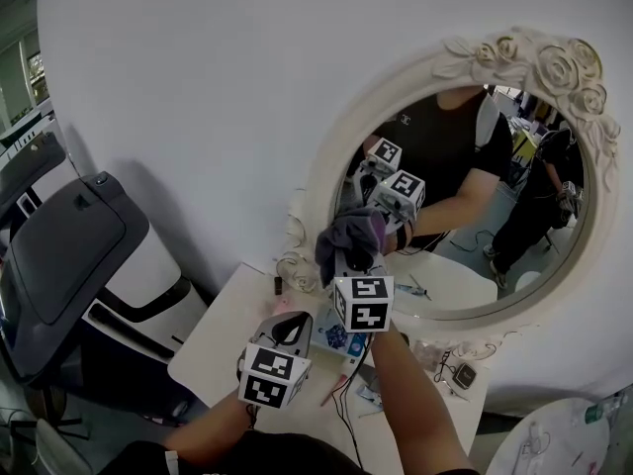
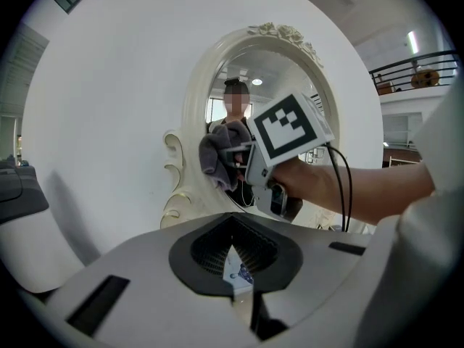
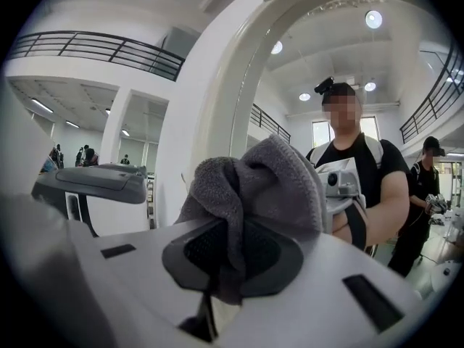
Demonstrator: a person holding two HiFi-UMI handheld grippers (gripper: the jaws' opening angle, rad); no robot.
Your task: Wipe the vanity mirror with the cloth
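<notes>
Right claw clamped on grey cloth, hiding mirror contact; left claw closed, empty.

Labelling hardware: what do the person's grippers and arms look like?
Left gripper and right gripper: light grey bodies, dark-lined jaws, each topped by a white cube with black square markers. Black cables trail from the right one. Black short-sleeved shirt.

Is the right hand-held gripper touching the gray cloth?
Touching. The right gripper view shows the cloth pinched between the jaws of the right hand-held gripper, which are closed on it.
</notes>
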